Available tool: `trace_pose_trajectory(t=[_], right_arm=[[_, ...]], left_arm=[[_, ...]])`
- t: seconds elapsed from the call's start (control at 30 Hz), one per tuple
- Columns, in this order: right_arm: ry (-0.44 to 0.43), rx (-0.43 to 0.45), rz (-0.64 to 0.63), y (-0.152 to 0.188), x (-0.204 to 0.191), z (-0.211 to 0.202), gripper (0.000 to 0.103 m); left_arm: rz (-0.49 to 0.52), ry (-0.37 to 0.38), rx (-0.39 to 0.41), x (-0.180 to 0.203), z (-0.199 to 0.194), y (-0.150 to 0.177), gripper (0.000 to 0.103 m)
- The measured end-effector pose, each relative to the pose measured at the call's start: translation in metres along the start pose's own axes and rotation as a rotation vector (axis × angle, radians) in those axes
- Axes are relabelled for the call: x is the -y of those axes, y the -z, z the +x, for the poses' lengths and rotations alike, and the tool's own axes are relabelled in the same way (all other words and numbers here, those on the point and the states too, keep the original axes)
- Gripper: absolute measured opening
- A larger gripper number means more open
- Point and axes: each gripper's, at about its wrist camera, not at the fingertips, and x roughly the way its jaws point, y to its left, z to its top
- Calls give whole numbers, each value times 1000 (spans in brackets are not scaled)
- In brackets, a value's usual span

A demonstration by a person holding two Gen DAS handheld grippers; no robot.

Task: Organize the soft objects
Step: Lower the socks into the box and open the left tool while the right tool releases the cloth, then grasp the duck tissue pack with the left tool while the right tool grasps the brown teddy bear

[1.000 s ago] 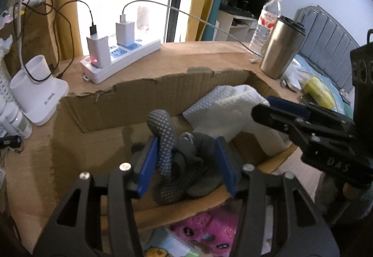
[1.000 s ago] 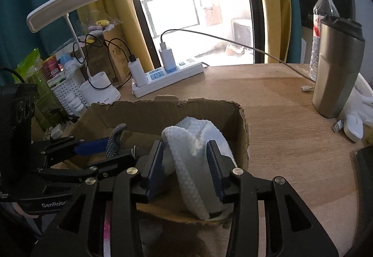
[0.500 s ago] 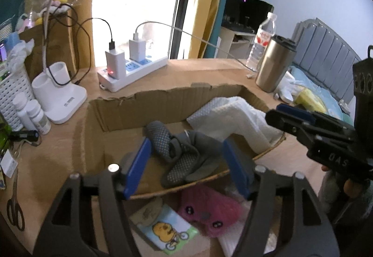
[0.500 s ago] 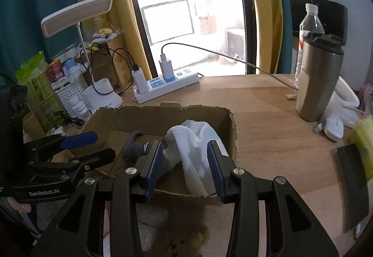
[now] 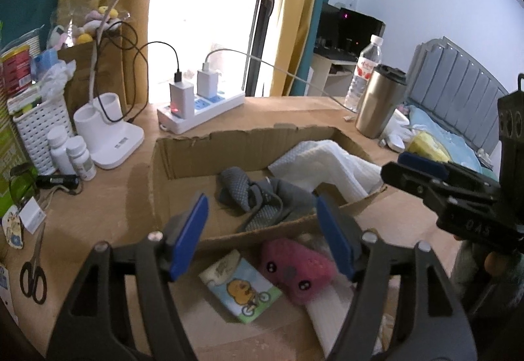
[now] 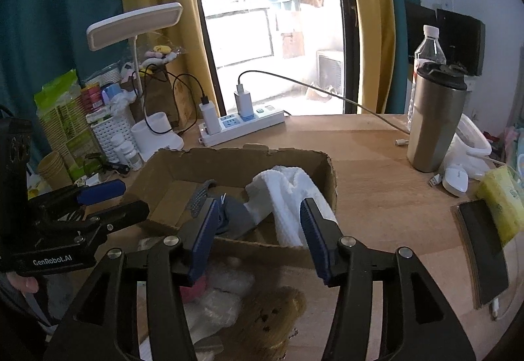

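Note:
A cardboard box (image 5: 183,161) (image 6: 330,177) on the wooden desk holds a grey cloth (image 5: 262,197) (image 6: 235,213) and a white towel (image 5: 330,164) (image 6: 291,194) that drapes over its near rim. My left gripper (image 5: 262,239) is open and empty, above the box's near edge. My right gripper (image 6: 258,230) is open and empty, pulled back from the towel. In front of the box lie a pink plush (image 5: 294,266), a small cartoon-print cloth (image 5: 242,289) and a brown spotted soft thing (image 6: 265,318).
A power strip (image 5: 199,112) with chargers, a white lamp base (image 5: 108,135), pill bottles (image 5: 78,158) and scissors (image 5: 32,272) sit left of the box. A steel tumbler (image 6: 432,122), a water bottle (image 6: 425,46) and a mouse (image 6: 455,177) stand to the right.
Both grippers opened, letting go of the grey cloth and the white towel in the box, and pulled back and up from it.

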Motion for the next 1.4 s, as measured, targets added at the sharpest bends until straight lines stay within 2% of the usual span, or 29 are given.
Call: trace_pose_trajectory(t=[0.27,0.47,0.93,1.4], right_arm=[[3,6,-15,8,-11,-14,55],[4,0,-14,17,-15,-19,55],[8,-46,12,46,-8,-19,55],[9,-101,57,67,9,-3,55]], left_arm=[[-13,3,17,-1,-15,10,71],[-19,15,26,-2,-22,19,80],[-43,11,-38,0,-12,47,80],[-81,-39,-119,-5,17,63,80]])
